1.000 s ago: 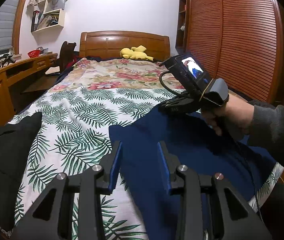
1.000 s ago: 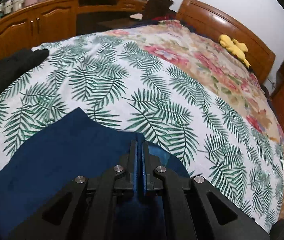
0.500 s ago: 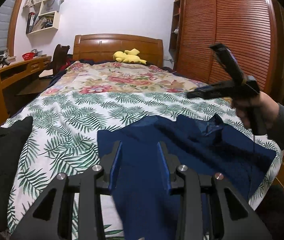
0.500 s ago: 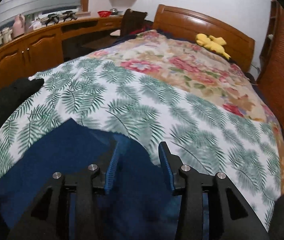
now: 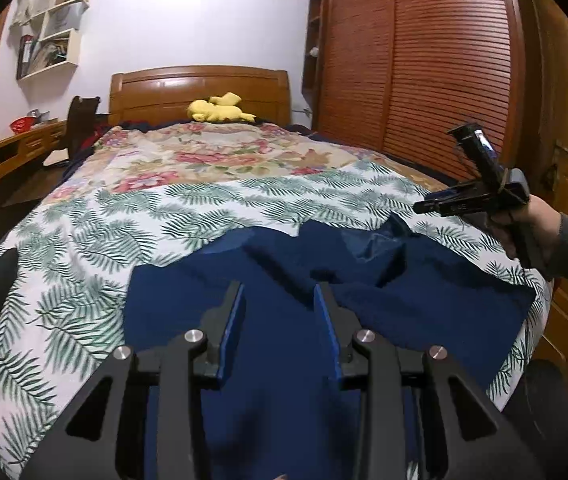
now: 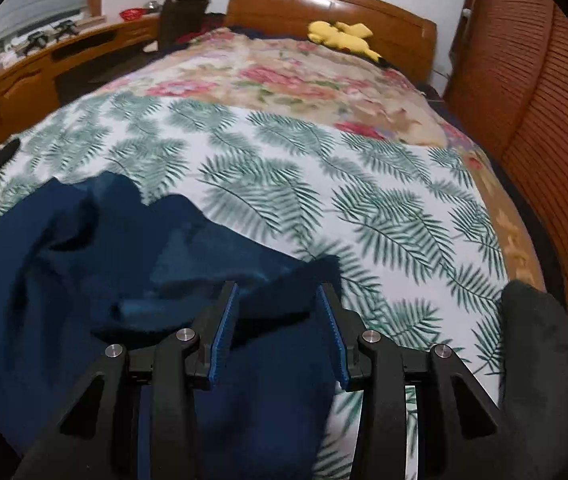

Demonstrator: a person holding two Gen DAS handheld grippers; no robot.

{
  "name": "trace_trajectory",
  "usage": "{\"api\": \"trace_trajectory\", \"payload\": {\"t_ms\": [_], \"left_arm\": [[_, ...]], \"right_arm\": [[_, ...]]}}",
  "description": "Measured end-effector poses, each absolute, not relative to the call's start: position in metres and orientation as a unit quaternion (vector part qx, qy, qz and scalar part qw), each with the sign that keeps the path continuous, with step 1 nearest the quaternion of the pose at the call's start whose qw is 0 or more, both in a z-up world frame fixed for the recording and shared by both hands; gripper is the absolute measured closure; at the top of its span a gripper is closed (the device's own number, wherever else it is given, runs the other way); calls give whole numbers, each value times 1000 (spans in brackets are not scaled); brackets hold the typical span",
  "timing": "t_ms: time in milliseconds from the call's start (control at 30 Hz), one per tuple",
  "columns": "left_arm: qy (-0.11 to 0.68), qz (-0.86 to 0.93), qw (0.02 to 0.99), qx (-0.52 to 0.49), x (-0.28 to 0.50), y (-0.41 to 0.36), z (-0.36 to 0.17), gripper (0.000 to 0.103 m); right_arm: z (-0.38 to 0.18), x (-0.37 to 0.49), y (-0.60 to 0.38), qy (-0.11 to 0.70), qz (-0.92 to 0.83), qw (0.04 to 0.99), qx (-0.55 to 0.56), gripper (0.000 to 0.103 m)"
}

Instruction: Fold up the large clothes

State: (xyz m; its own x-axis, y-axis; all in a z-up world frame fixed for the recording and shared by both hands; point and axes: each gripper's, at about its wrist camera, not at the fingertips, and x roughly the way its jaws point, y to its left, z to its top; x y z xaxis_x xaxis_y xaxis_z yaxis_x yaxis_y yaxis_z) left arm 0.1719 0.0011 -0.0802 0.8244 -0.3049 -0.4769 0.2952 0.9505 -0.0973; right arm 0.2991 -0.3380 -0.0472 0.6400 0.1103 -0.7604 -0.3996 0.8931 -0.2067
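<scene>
Navy fleecy-looking garment rumpled on palm-print sheet; both grippers' fingers spread, empty.

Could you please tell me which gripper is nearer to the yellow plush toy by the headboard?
Right gripper, out over the bed's right side; left gripper hangs back at the foot. Yellow plush toy.

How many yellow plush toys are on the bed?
1. The yellow plush toy lies at the far end of the bed, against the wooden headboard. Others could be hidden beyond the bedding.
</scene>
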Motion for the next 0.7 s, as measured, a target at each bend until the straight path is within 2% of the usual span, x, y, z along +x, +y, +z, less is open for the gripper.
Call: {"api": "trace_trajectory", "payload": {"t_ms": [233,500,533,567,700], "left_arm": [[265,-169,949,6,176,-15,-88,69],[273,-169,947,6,180,-18,-92,69],[274,-170,947,7,181,-18,-92,69],[274,-170,947,7,181,-19,-92,69],[275,-171,946,8,182,-22,-92,69]], "right_arm": [[-95,349,-371,465,105,870,-125,63],[-119,382,-376,498,98,858,-74,64],[-120,383,-375,499,105,857,-73,77],[-120,383,-372,500,114,855,-76,95],[-102,367,-368,443,125,881,-107,102]]}}
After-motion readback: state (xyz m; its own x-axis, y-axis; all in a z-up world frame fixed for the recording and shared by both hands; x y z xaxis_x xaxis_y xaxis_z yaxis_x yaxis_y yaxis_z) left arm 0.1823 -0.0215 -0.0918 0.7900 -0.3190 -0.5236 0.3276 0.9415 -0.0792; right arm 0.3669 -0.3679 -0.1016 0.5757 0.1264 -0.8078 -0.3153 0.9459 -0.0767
